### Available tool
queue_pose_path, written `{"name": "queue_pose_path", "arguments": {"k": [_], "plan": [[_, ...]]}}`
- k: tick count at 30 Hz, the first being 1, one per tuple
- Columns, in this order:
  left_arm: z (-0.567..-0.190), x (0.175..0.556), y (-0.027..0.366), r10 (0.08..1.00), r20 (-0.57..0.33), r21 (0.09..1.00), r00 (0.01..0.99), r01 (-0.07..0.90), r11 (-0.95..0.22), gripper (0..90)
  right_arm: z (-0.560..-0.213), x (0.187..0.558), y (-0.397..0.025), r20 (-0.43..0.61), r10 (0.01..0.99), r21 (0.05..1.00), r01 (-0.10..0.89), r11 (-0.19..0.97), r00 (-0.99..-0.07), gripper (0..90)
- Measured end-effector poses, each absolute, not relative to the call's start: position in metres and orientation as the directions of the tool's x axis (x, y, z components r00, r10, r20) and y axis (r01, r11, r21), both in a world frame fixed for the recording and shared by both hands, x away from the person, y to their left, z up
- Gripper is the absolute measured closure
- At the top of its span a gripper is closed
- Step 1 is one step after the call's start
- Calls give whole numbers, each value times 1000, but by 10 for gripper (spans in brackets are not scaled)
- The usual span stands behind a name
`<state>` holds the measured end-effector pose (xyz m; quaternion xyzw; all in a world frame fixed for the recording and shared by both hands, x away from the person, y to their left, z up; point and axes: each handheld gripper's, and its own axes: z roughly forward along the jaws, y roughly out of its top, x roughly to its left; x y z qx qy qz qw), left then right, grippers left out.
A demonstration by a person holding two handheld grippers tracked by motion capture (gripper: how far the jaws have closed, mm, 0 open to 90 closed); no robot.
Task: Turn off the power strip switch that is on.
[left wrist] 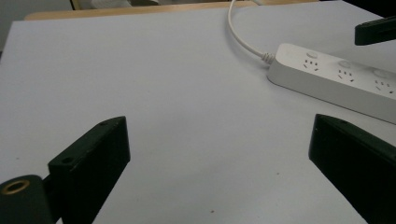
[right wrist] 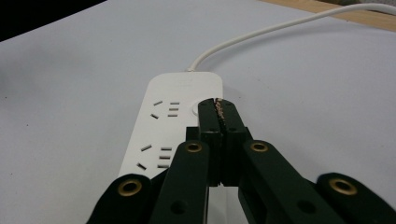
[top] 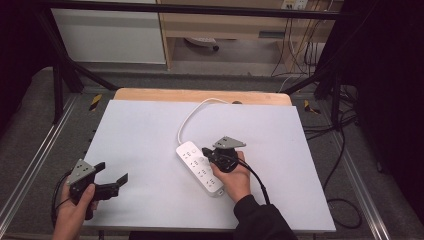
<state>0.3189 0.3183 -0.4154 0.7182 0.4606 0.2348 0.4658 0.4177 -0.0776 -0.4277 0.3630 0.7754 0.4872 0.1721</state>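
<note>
A long white plastic power strip (top: 200, 167) lies flat near the middle of the pale grey surface (top: 145, 145). It has rows of plug holes and small round buttons on top. Its thin white cord (top: 192, 116) comes out of the far end of the strip, bends in a curve, and runs away to the far edge of the surface, where a strip of light wood (top: 200, 95) shows.

The right gripper (top: 207, 153), black with a grey three-cornered plate on top, is held in the person's right hand (top: 236, 177), just above the strip. In the right gripper view its two black fingers (right wrist: 208, 122) are pressed together with nothing between them. Their tips sit right at a round button (right wrist: 194, 109) near the cord end of the strip; I cannot tell if they really touch it.

The left gripper (top: 112, 172), also black with a grey plate, is held in the person's left hand (top: 75, 207), well away from the strip, toward the near left corner of the surface. Its fingers (left wrist: 91, 156) are spread wide apart and hold nothing. In the left gripper view the bare surface lies between them, and the strip (left wrist: 336, 79) lies off to the far right.

A black cable (top: 257, 180) trails from the right gripper, just beside the strip, back toward the person's dark sleeve (top: 260, 220).
</note>
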Motion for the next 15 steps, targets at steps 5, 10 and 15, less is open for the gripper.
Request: {"name": "queue_pose_path", "arguments": {"k": [5,10,15], "plan": [[-416,319,317,884,-65,888,462,431,-160,53,-430,419,-77,100,730,875,409,259,-676,900],[-416,319,317,885,-63,889,461,428,-160,53,-432,420,-76,120,729,864,433,257,-674,900],[-416,319,318,886,-61,890,460,427,-161,53,-435,421,-75,131,729,856,448,259,-672,900]]}}
